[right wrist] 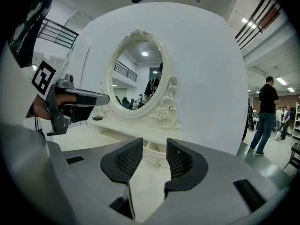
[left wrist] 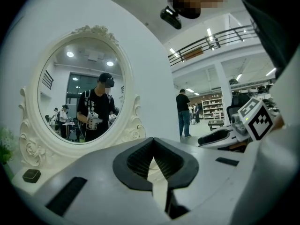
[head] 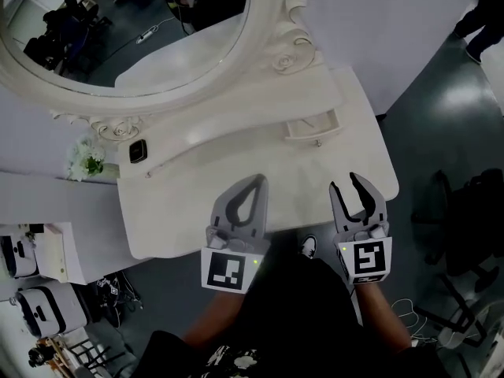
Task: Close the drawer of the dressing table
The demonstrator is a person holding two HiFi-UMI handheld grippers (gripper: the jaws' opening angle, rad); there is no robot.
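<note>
The white dressing table [head: 236, 160] lies below me with its oval mirror [head: 118, 30] at the back. Its small drawer [head: 313, 124] stands pulled out at the back right of the top, under the mirror's carved frame. My left gripper [head: 257, 181] is over the table's near edge, its tips together and nothing between them. My right gripper [head: 352, 186] hovers open above the table's near right corner, well short of the drawer. In the right gripper view the drawer front [right wrist: 155, 156] with its knob shows far off in the gap of the open right gripper [right wrist: 154, 149].
A small black object [head: 137, 151] and a bunch of white flowers [head: 87, 162] sit at the table's left end. A dark chair [head: 472, 211] stands on the floor to the right. Equipment and cables [head: 39, 305] crowd the floor at lower left. The white wall [head: 394, 22] backs the table.
</note>
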